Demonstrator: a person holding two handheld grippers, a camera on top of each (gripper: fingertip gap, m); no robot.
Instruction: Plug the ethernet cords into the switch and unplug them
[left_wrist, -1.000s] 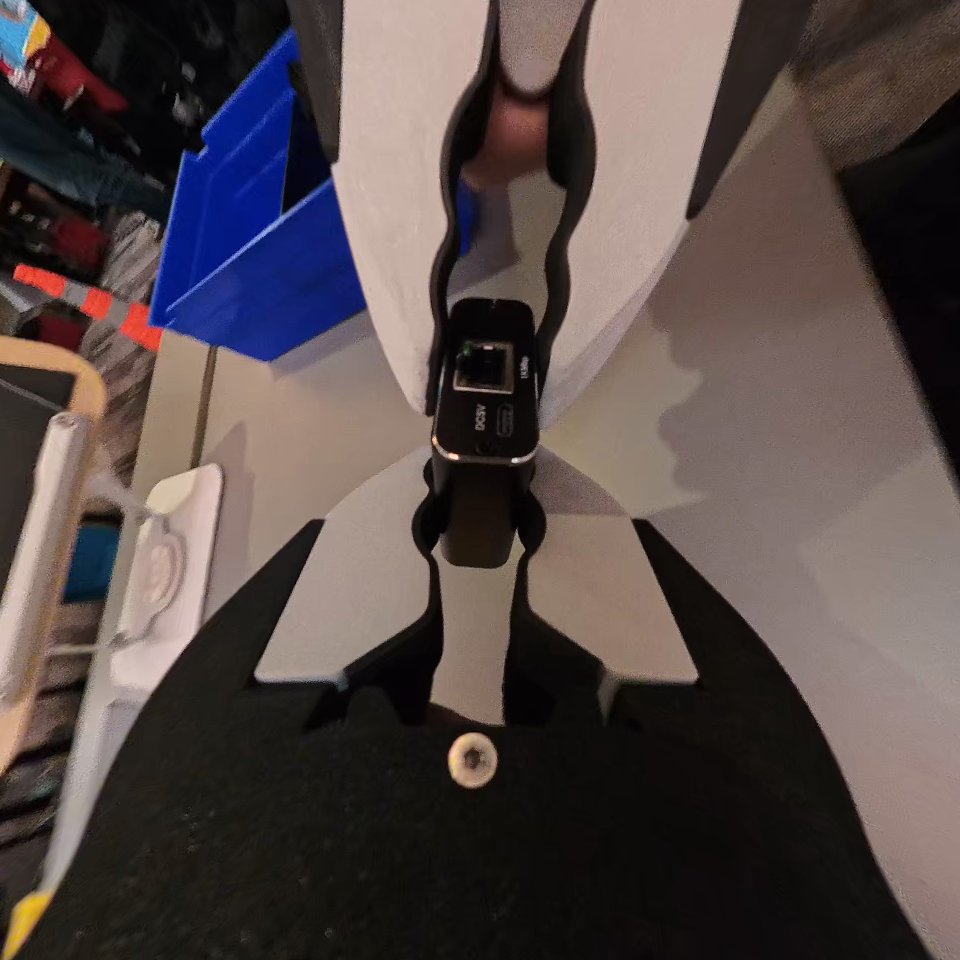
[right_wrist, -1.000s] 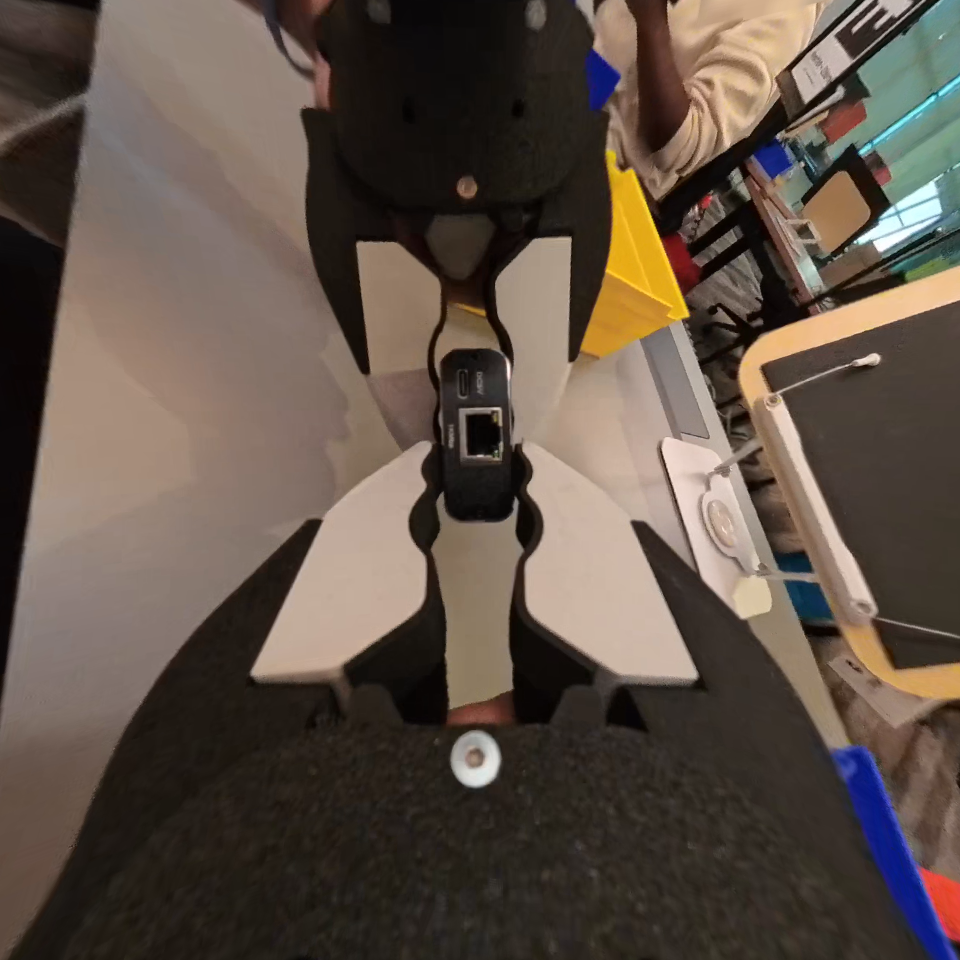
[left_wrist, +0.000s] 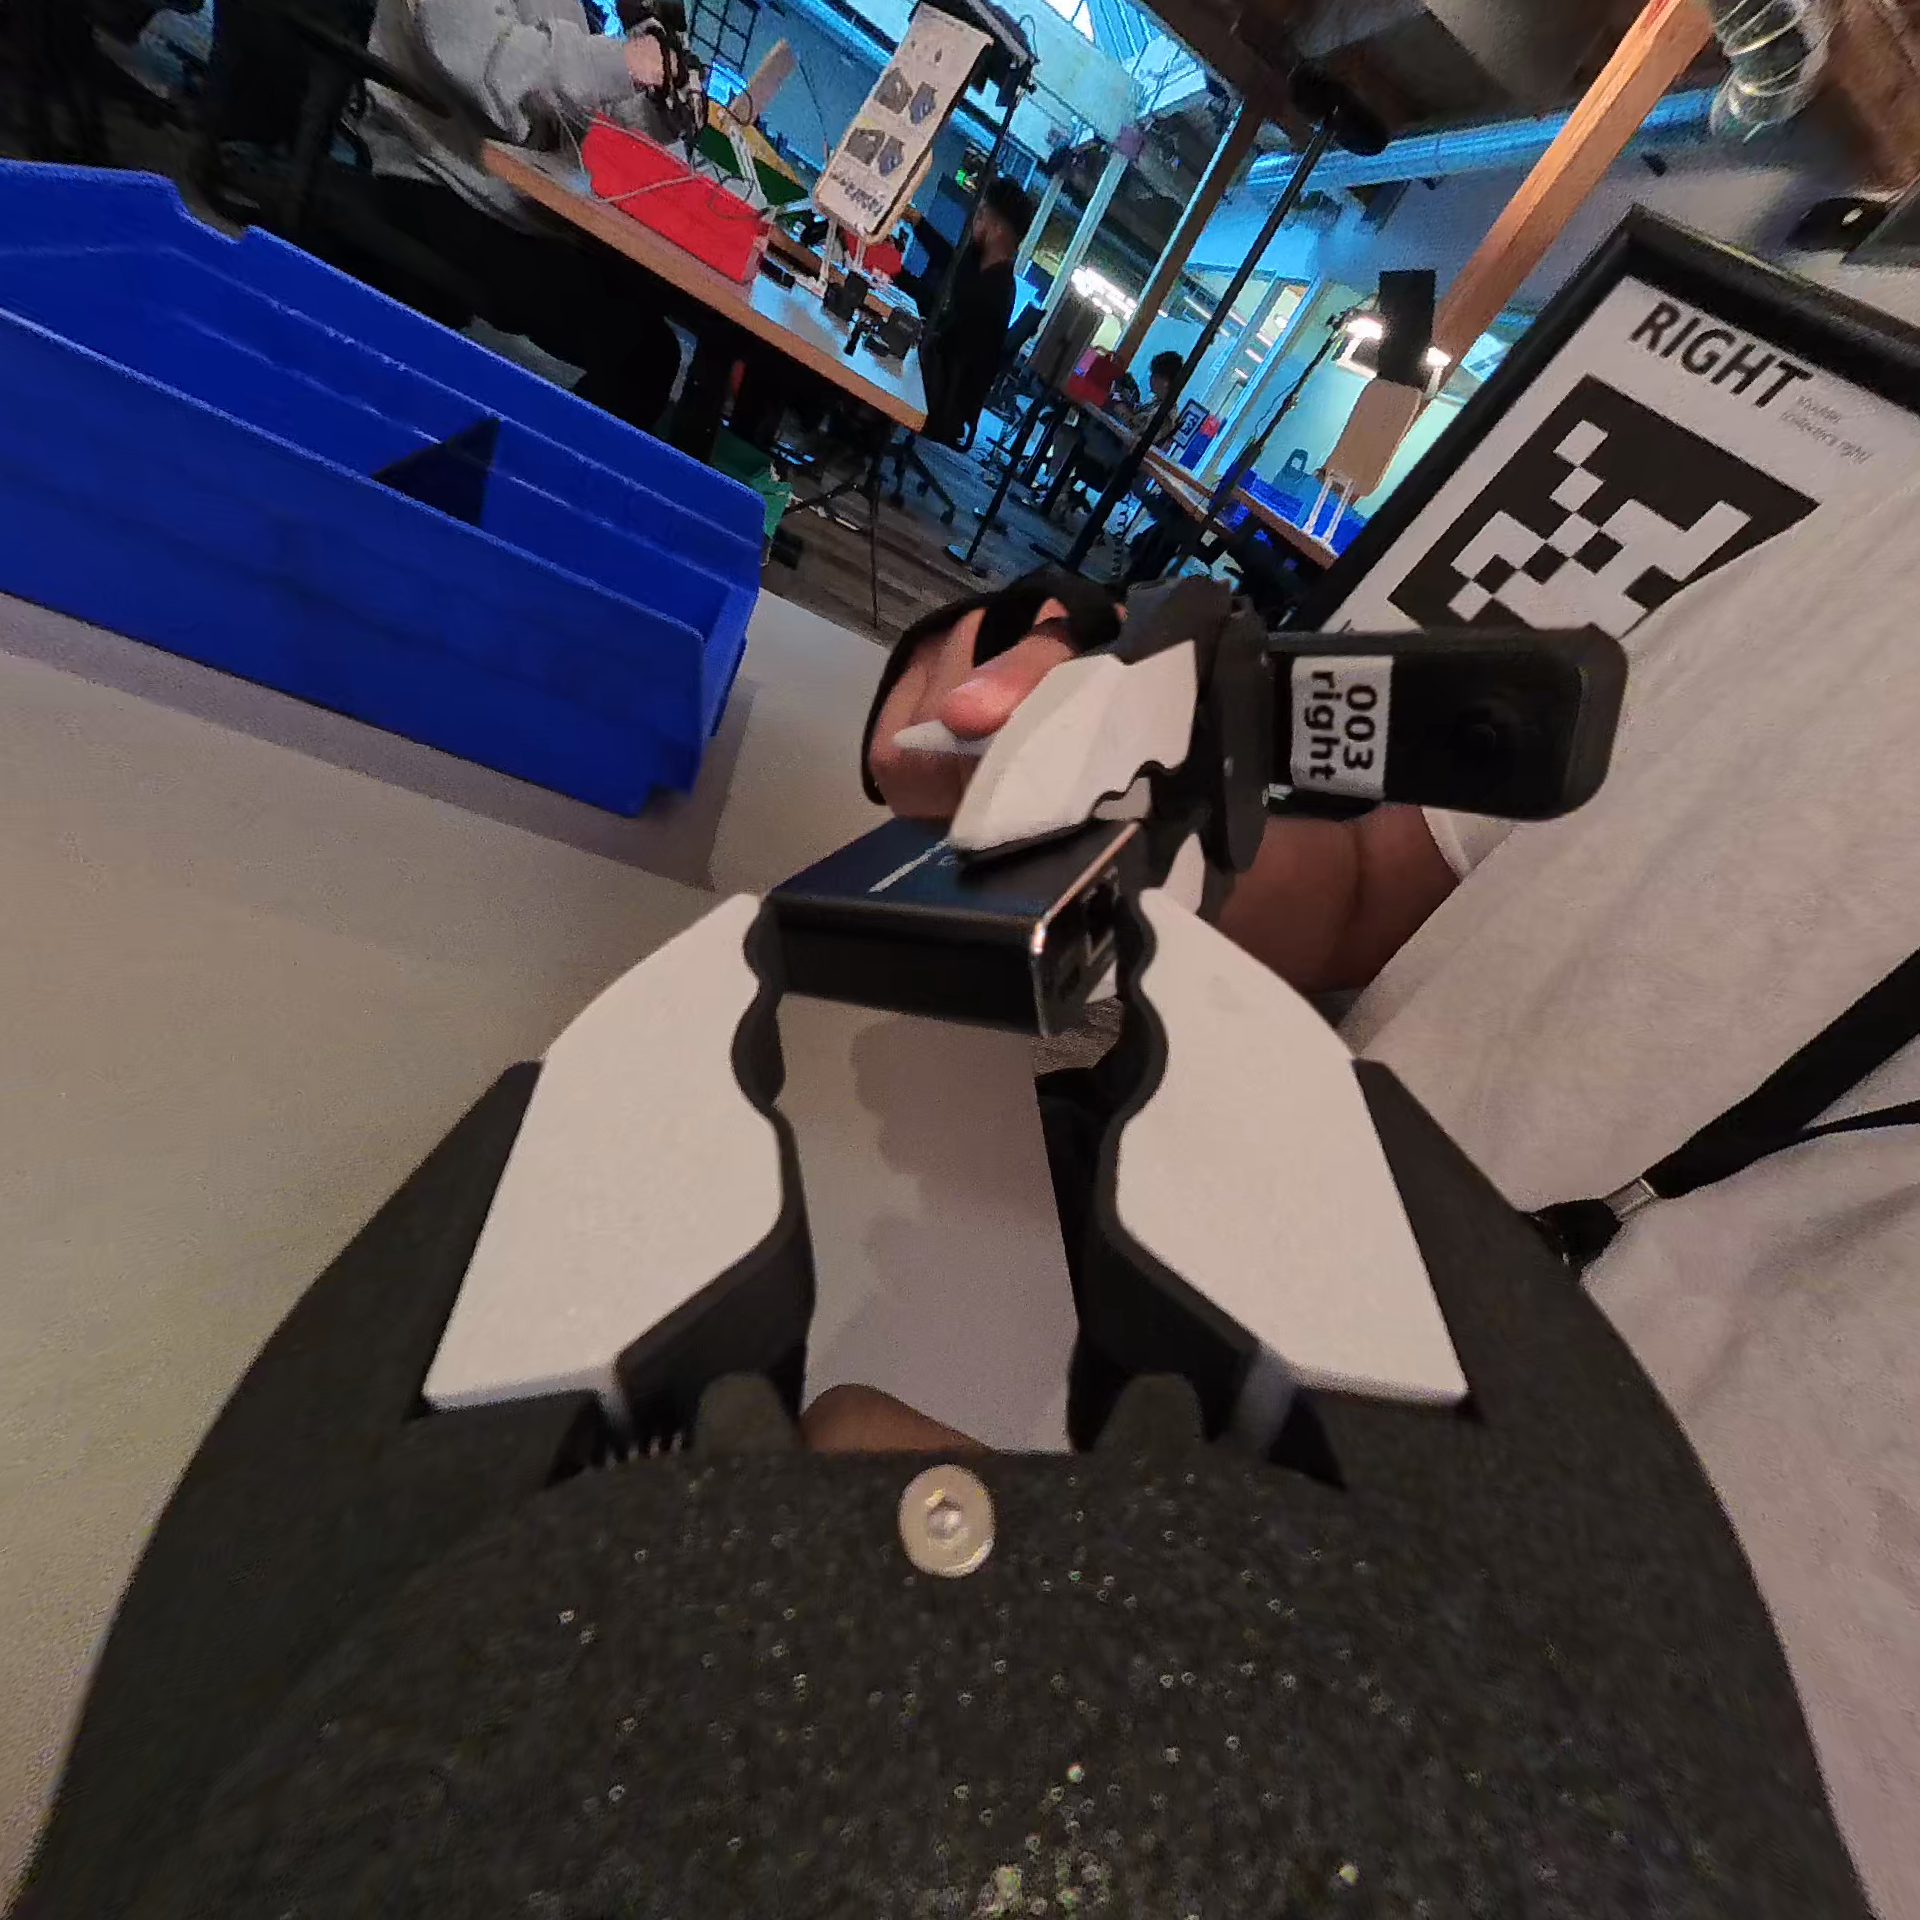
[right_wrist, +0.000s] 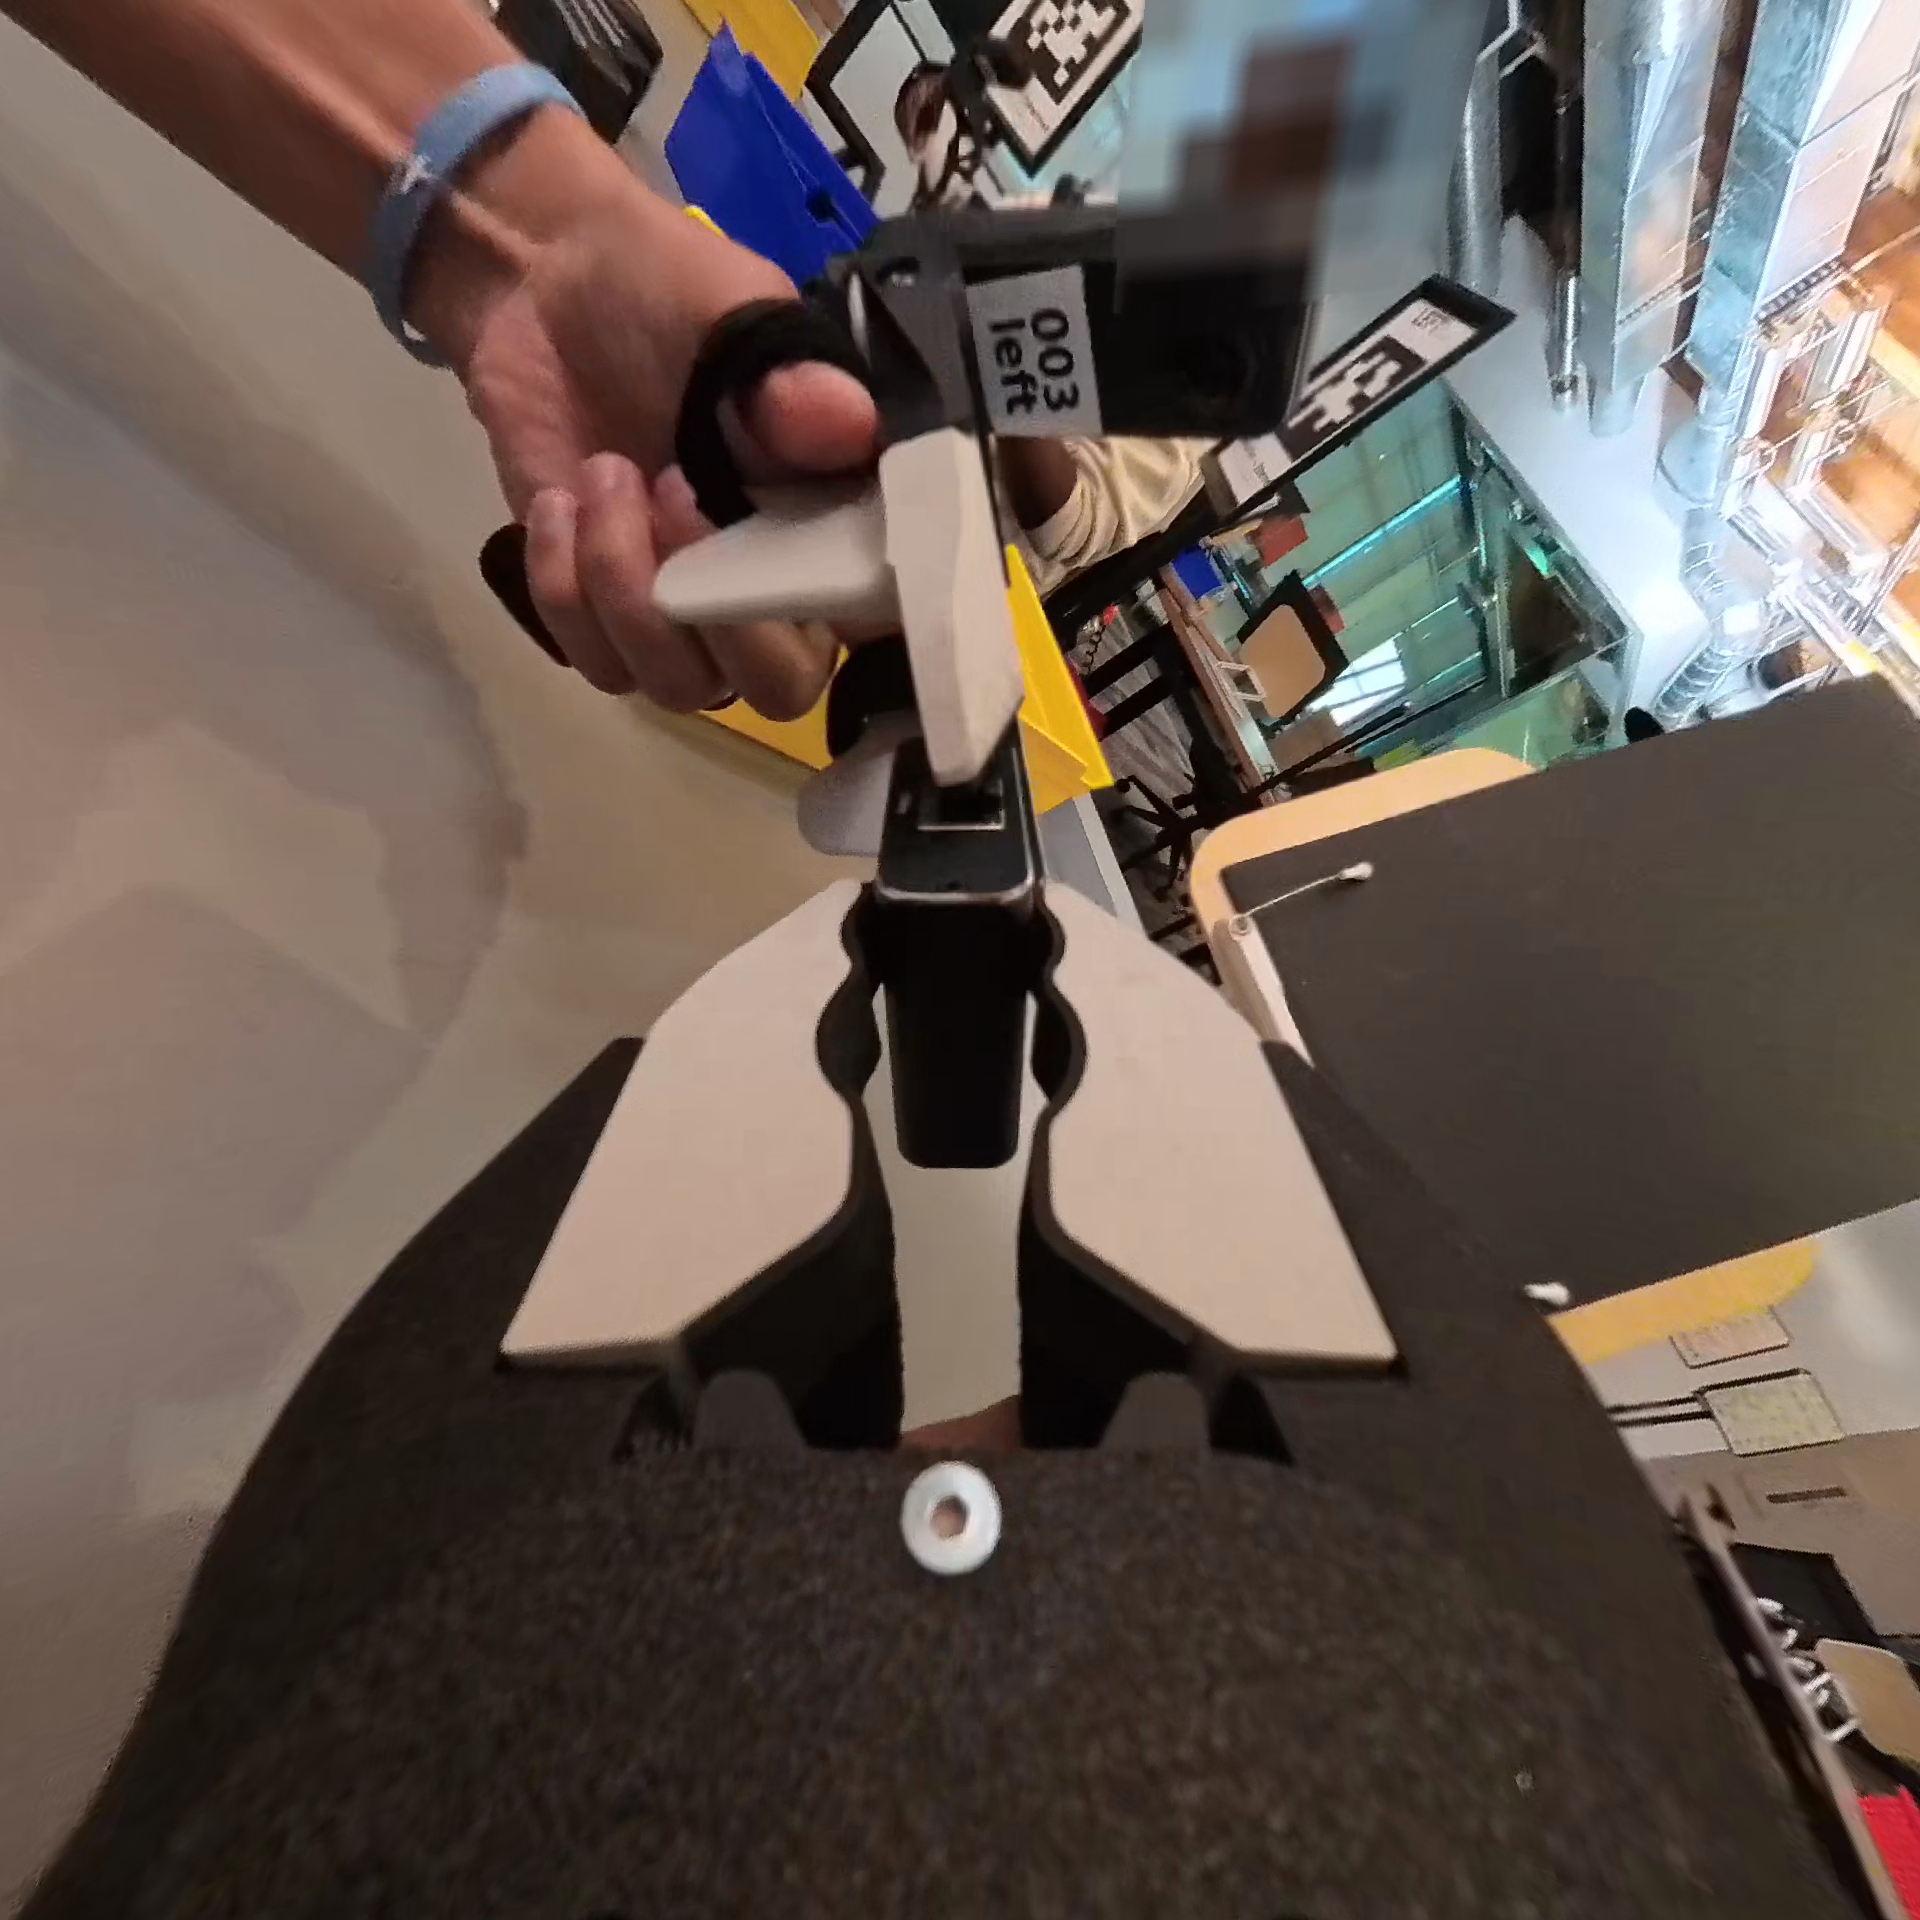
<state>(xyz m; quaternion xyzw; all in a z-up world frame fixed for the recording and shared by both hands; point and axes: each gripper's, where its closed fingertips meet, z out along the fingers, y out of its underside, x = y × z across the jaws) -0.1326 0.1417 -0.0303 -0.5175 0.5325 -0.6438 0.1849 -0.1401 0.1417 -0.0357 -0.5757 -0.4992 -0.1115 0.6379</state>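
Note:
A small black switch (left_wrist: 904, 966) with a network port on its end is held off the pale table between both grippers. My left gripper (left_wrist: 945, 935) is shut on it, one fingertip at each end. The right gripper reaches in from the right, with its upper finger (left_wrist: 1060, 748) on the switch's top face. In the right wrist view my right gripper (right_wrist: 951, 935) is shut on the switch (right_wrist: 951, 1039) by its sides. The left gripper (right_wrist: 904, 800) comes down from above onto the port end. No cord shows in either view.
A blue bin (left_wrist: 364, 561) stands on the table (left_wrist: 260, 987) at the left. A yellow bin (right_wrist: 1049, 707) sits behind the switch. A black board with a wooden rim (right_wrist: 1558, 1039) is at the right. A framed marker sign (left_wrist: 1621, 499) and a person's white shirt (left_wrist: 1662, 987) are close by. Left and right tips are no more than a few centimetres apart.
The two grippers no longer face each other head-on. The left view has swung up to show the room, the switch now lies crosswise in it, and the right gripper comes in from the side.

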